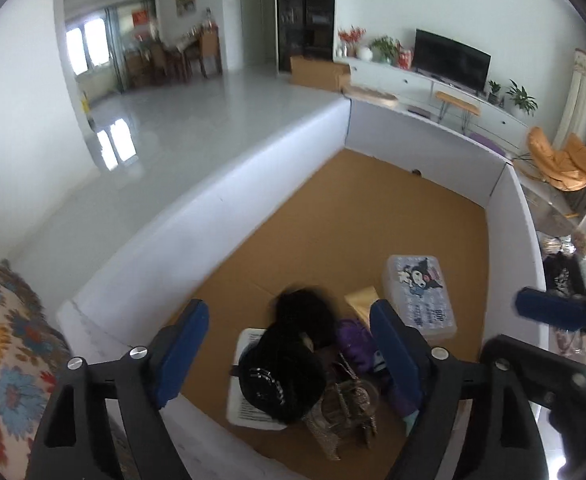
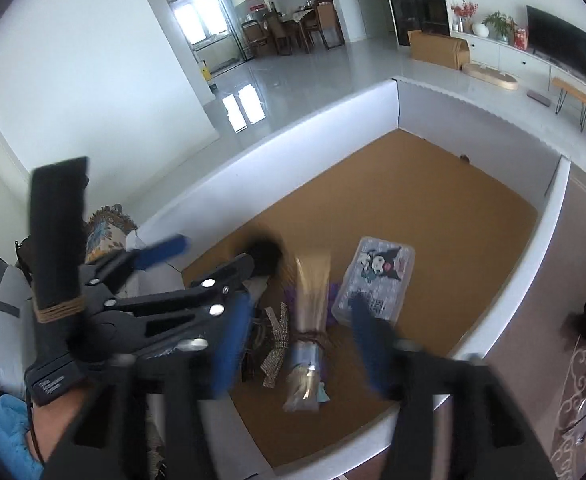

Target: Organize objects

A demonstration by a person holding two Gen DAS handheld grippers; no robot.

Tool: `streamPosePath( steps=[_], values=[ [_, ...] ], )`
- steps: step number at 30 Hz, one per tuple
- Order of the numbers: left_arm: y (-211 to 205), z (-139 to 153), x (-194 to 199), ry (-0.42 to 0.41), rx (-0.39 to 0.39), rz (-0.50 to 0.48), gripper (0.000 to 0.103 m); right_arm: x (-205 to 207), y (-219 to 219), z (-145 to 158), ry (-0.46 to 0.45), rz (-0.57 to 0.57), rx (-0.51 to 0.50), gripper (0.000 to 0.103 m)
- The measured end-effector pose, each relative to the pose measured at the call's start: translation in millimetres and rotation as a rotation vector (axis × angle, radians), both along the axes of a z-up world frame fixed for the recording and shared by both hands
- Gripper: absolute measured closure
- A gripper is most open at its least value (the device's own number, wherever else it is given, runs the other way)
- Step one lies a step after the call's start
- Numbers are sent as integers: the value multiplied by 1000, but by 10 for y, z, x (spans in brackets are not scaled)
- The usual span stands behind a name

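Both tools hang above the near corner of a big white-walled box (image 1: 229, 196) with a brown cardboard floor, and the little heap of belongings lies right under them. The left gripper (image 1: 289, 344) has its blue pads spread wide with nothing clamped; below the gap sits a black fluffy cap (image 1: 289, 372) on a white card (image 1: 249, 396). Just toward its right pad lie a purple soft thing (image 1: 353, 332) and a glittery woven metal purse (image 1: 345, 408). Beyond that pad rests a clear plastic case (image 1: 421, 296) with a cartoon print on its lid, flat on the cardboard.

The right gripper (image 2: 299, 344) also stands apart, gripping nothing; a shiny cellophane bundle (image 2: 307, 328), bound round its middle with cord, lies under the gap, blurred. The left tool crosses in from its left side, close beside its left pad, held by a hand (image 2: 49, 416) wearing a strap. A patterned flowery cushion (image 1: 9, 360) sits outside the box wall, left of the left gripper.
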State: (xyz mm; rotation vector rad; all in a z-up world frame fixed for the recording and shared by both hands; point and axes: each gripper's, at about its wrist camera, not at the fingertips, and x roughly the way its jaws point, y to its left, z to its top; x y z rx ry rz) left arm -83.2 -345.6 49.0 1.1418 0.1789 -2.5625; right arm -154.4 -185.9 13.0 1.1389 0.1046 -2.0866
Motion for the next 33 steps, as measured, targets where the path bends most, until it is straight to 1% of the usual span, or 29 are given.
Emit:
streamPosePath(
  steps=[2,5,7,8,9,10,11,13,15,16,17,18,20,21,22,24,26,29,33],
  values=[
    [56,19,36,21,-7,-6,18,59,124,9,41,-11,-7,27],
    [188,77,82,57,-23,-23,17,76,315,61,84,-36,-6,26],
    [277,120,121,73,-39,-40,17,79,536,93,109,-63,-16,22],
    [354,172,114,82,-50,-52,17,98,625,102,120,-76,-17,18],
    [417,195,116,88,-56,-60,17,99,734,115,133,-92,-15,16],
    [487,233,140,98,-60,-71,17,115,886,144,151,-115,-6,16],
    [560,270,150,109,-63,-82,17,103,948,149,160,-128,1,16],
    [766,354,201,136,-62,-109,17,135,1188,107,178,-159,29,16],
    [959,419,328,168,-39,-144,17,171,1435,24,197,-192,61,16],
    [1076,443,392,185,-17,-171,17,247,1654,-39,218,-222,86,16],
    [1263,463,491,206,17,-218,17,301,1793,-60,230,-242,98,16],
    [1370,485,526,214,34,-248,17,403,2055,-151,247,-283,121,16],
    [1728,457,676,224,71,-326,17,507,2473,-339,254,-355,165,16],
    [1919,420,730,220,89,-365,13,567,2655,-406,252,-389,185,15],
    [2099,360,777,211,107,-403,7,646,2932,-516,241,-444,216,15],
    [2471,181,804,172,133,-474,4,713,3256,-645,223,-506,254,15],
    [2766,-17,760,118,119,-519,4,769,3610,-795,194,-578,310,15],
    [3069,-328,608,45,79,-540,4,798,3920,-918,156,-644,332,15],
    [3144,-611,338,-24,64,-528,4,810,4138,-1050,102,-696,337,15]
  ],
)
